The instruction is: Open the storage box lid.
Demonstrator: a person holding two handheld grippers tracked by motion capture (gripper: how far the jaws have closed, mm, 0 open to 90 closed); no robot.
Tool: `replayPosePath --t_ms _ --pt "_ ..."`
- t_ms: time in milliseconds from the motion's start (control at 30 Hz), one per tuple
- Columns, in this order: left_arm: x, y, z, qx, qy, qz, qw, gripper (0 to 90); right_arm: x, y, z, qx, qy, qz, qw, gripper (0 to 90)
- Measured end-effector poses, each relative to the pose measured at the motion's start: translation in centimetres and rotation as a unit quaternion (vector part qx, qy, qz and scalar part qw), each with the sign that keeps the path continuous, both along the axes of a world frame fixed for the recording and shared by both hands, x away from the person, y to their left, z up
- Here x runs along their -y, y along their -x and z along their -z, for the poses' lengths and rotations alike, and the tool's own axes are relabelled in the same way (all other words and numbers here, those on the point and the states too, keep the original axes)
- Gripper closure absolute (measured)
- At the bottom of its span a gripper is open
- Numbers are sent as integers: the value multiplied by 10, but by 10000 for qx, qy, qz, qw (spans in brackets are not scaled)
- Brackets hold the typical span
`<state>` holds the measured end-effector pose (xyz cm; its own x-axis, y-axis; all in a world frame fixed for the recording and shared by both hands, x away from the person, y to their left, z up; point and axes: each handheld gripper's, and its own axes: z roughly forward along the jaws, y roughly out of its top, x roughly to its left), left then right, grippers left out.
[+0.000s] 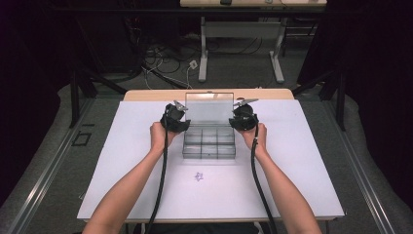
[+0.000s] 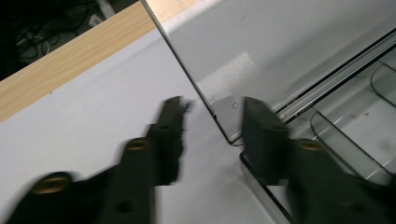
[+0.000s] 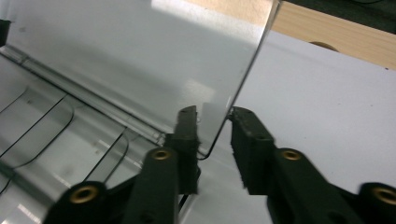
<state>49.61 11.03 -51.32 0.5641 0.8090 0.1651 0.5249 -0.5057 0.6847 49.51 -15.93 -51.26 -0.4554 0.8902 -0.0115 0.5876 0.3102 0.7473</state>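
Jaws, left gripper (image 2: 212,135): apart, the lid's lower corner standing in the gap; one jaw appears to lie against the corner, the other is clear of it and blurred.
Jaws, right gripper (image 3: 215,140): apart, astride the lid's opposite side edge near the hinge; the outer jaw looks to touch the edge, the inner one stands just off the lid's face.
Clear plastic box (image 1: 209,144): on the white tabletop (image 1: 302,175), midway between its left and right edges and nearer the far edge; its base is split into small compartments.
Lid (image 1: 209,107): raised, standing roughly upright from the hinge along the box's far side.
Hands: the left hand (image 1: 158,135) holds its gripper at the box's left side, the right hand (image 1: 256,135) at its right side.
Small purple star (image 1: 198,176): lies flat on the tabletop, on the near side of the box, apart from it.
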Motion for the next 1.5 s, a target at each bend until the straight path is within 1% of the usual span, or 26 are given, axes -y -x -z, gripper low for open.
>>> replayPosePath --t_ms 33,100,200,233,400,533,600,700,733,867,900,1033,1067,1100,1133,1167,1200,1233,1267,1300,1333,1367,1400,1433,1467,1500 --pt "-2 1 0 29 0 -47 10000 430 -1 2 -1 -1 52 -44 10000 651" --pt "-9 6 -1 18 132 -100 9999 354 -1 8 -3 -9 147 -148 9998 577" --pt "-20 14 -2 -29 286 -124 9995 294 0 15 -5 -74 188 -358 9992 495" --pt "-22 17 -2 -24 304 -122 9995 279 0 19 -7 -147 184 -422 9988 462" --pt "-34 35 -3 -47 257 -5 9997 219 5 34 -11 -206 162 -659 9975 391" --pt "-41 48 -4 -73 279 63 9996 178 10 45 -12 -344 -20 -790 9963 318" --pt "-44 55 -6 -106 281 124 9995 165 11 53 -13 -432 -115 -798 9958 279" --pt "-46 64 -7 -127 253 201 9994 154 13 64 -13 -481 -108 -926 9945 239" --pt "-46 68 -8 -149 258 247 9992 152 13 66 -14 -541 -108 -933 9941 230" --pt "-48 80 -9 -231 302 342 9987 122 14 82 -16 -630 -170 -1063 9922 193" --pt "-48 83 -9 -247 318 339 9986 116 15 86 -17 -655 -122 -1128 9914 182" --pt "-50 93 -11 -280 284 399 9984 91 16 99 -17 -698 -252 -1223 9897 156" --pt "-51 97 -12 -309 292 406 9983 84 16 101 -17 -682 -199 -1246 9897 153" --pt "-52 98 -12 -310 242 445 9982 75 18 106 -18 -712 -203 -1286 9889 150" --pt "-52 101 -12 -290 271 427 9983 71 17 108 -17 -680 -350 -1286 9887 146" --pt "-52 103 -12 -327 216 435 9983 61 19 112 -18 -747 -264 -1281 9886 144" --pt "-52 105 -11 -285 213 436 9984 54 20 115 -17 -760 -251 -1268 9887 139" --pt "-54 107 -12 -268 136 468 9985 51 21 117 -17 -762 -223 -1298 9884 134" --pt "-53 109 -11 -260 171 430 9986 50 22 121 -17 -759 -279 -1264 9887 132" --pt "-54 110 -11 -254 152 467 9985 44 23 124 -17 -756 -314 -1251 9888 131" --pt "-54 112 -11 -318 123 462 9984 35 25 125 -16 -759 -284 -1276 9885 129" --pt "-55 113 -11 -300 150 447 9984 20 26 129 -16 -742 -298 -1260 9888 126" --pt "-55 115 -11 -346 133 469 9982 12 27 131 -15 -743 -290 -1241 9891 125" --pt "-55 116 -10 -316 149 470 9983 7 29 133 -16 -819 -245 -1271 9882 122" --pt "-55 118 -10 -331 160 470 9982 3 28 134 -15 -791 -332 -1239 9886 117" --pt "-56 119 -10 -335 129 524 9980 1 30 136 -14 -749 -266 -1262 9888 117"
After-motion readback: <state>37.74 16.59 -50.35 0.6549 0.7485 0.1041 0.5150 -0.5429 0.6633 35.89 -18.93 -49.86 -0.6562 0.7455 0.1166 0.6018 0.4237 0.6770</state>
